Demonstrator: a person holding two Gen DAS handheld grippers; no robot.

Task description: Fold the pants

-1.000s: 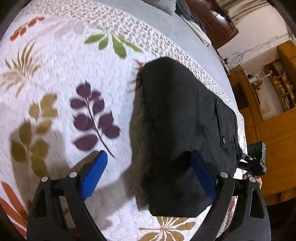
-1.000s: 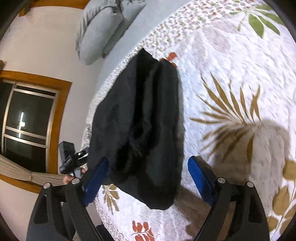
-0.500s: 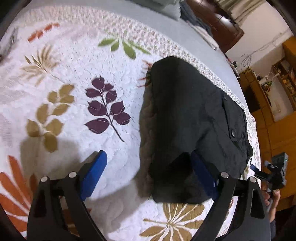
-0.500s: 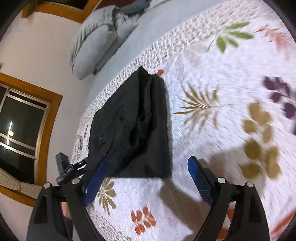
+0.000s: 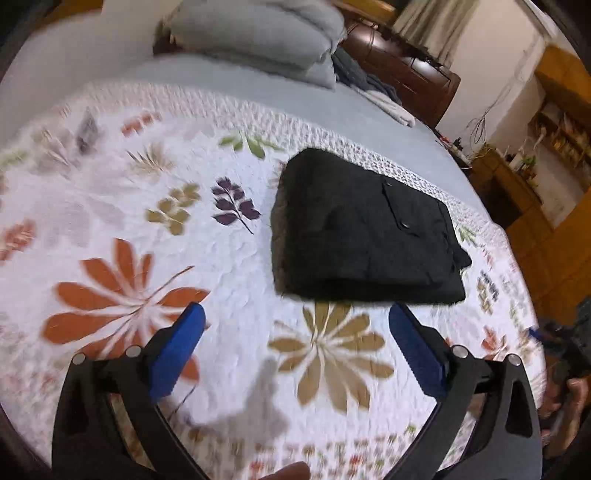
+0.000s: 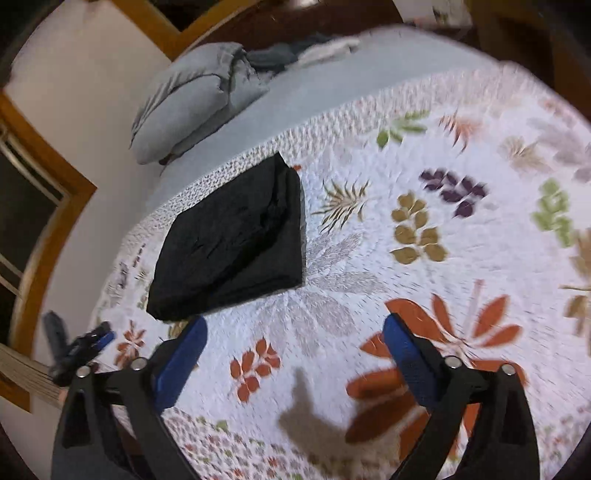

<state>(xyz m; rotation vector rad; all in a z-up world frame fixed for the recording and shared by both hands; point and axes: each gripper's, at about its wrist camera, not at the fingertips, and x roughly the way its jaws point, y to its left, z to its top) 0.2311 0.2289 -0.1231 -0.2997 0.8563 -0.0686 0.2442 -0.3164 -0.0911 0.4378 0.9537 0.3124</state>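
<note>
The black pants [image 5: 362,229] lie folded into a compact rectangle on the floral quilt [image 5: 129,229], with a buttoned pocket on top. They also show in the right wrist view [image 6: 236,243]. My left gripper [image 5: 295,321] is open and empty, held above the quilt just short of the pants' near edge. My right gripper [image 6: 291,328] is open and empty, above the quilt to the right of the pants' near corner. The left gripper [image 6: 77,350] shows small at the lower left of the right wrist view.
A grey folded duvet [image 5: 258,33] and loose clothes [image 5: 369,81] lie at the head of the bed. A dark wooden dresser [image 5: 402,74] and wooden shelves [image 5: 554,140] stand beyond. A window frame [image 6: 37,206] is on the wall left of the bed.
Both grippers have pulled back and up from the pants. The pants now lie farther ahead of the open jaws, flat on the quilt.
</note>
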